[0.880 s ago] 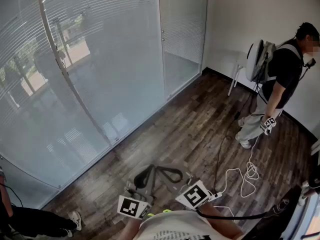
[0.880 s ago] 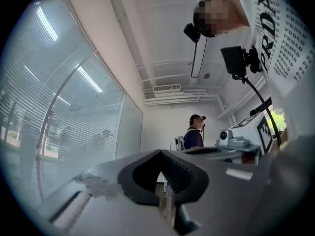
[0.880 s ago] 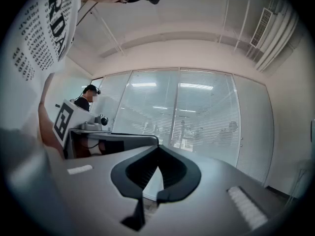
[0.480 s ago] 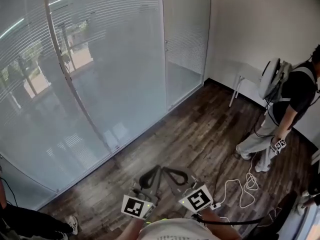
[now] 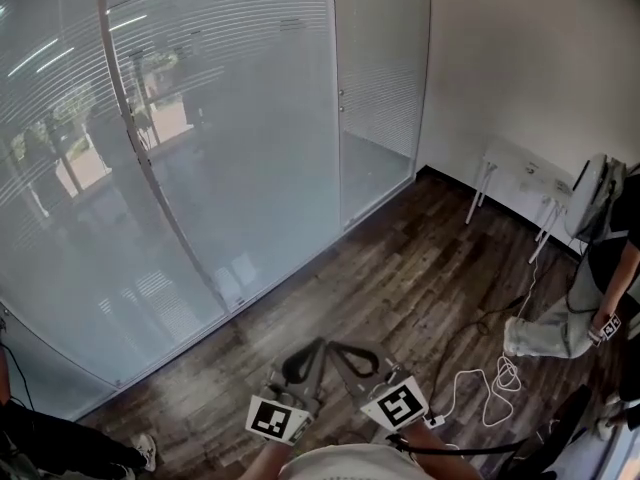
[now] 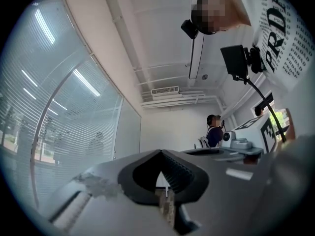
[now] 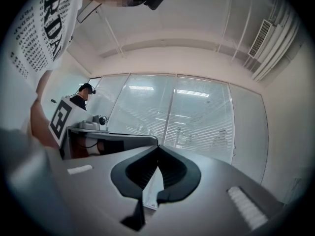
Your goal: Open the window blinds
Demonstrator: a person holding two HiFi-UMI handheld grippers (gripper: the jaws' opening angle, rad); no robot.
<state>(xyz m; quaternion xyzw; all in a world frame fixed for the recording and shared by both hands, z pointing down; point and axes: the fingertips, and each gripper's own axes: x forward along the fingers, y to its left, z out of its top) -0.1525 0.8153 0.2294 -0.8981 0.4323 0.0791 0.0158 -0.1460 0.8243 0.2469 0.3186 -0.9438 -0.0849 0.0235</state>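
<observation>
Window blinds (image 5: 210,78) stand well beyond the left gripper (image 5: 319,345) and right gripper (image 5: 335,347).

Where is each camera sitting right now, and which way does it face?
Head view: on the person's head, looking steeply down at the wood floor and blinded glass wall; left hand-held gripper, right hand-held gripper and shirt show at the bottom.
Left gripper view: rides that gripper, looks along its shut jaws toward the room corner; shirt overhead.
Right gripper view: rides that gripper, faces the glass wall; shirt upper left.
Shared: all three show the glass wall.
</observation>
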